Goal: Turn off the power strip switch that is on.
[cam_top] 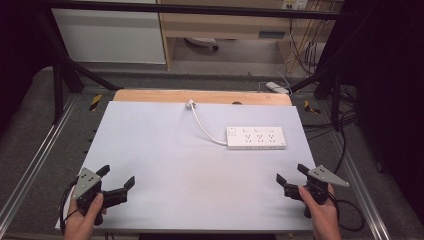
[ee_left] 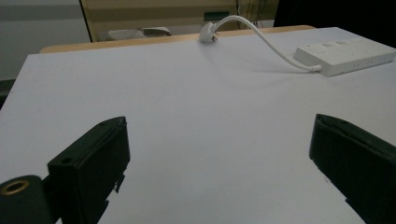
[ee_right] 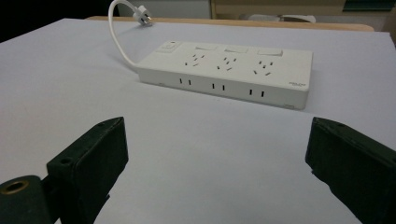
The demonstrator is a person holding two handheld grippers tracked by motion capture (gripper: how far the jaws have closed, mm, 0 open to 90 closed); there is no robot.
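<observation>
A white power strip (cam_top: 256,137) lies flat on the white table top (cam_top: 165,150), right of centre; its white cable (cam_top: 203,125) curves back to a plug (cam_top: 190,104) near the far edge. My left gripper (cam_top: 116,176) rests at the near left corner, open and empty. Over the near right corner my right gripper (cam_top: 290,172) stands open with nothing between its jaws. In the right gripper view the power strip (ee_right: 229,72) lies ahead of the wide-open jaws, apart from them. The left gripper view has the strip (ee_left: 343,56) far off at right and the plug (ee_left: 208,35) at the back.
A wooden strip (cam_top: 200,96) runs along the table's far edge. Metal rails (cam_top: 30,170) flank the table on both sides, and black frame bars rise at the left and right. Loose black cables (cam_top: 345,130) lie on the floor at right. A white adapter (cam_top: 277,88) lies beyond the table.
</observation>
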